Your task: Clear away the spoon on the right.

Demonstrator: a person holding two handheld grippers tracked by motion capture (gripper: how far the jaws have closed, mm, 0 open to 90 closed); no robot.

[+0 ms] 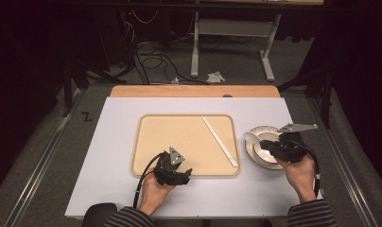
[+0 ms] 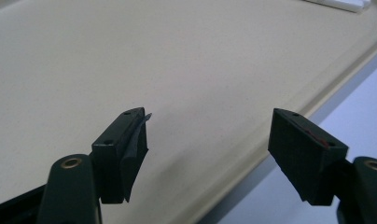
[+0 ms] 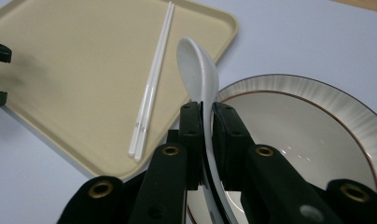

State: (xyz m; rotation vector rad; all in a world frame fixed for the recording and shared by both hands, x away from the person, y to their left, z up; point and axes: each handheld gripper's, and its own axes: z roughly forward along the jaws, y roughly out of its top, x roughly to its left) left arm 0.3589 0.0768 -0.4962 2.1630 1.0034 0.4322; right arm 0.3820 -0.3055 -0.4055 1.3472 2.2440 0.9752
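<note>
A beige tray (image 1: 153,142) lies mid-table with a pair of white chopsticks (image 1: 220,141) along its right side. My right gripper (image 1: 269,147) is shut on the handle of a white soup spoon (image 3: 197,70), held above the left rim of a white bowl (image 3: 312,121) that stands right of the tray. The spoon's scoop (image 1: 251,138) points toward the tray. My left gripper (image 2: 207,135) hovers open over the tray's near edge (image 2: 289,121), with nothing between its jaws. In the high view the left gripper (image 1: 186,173) sits at the tray's front rim.
The tray rests on a white board (image 1: 108,156) over a wooden table (image 1: 194,91). The chopsticks (image 3: 151,88) lie close to the tray's right rim. Beyond the table are a desk frame (image 1: 231,28) and cables (image 1: 151,59) on the floor.
</note>
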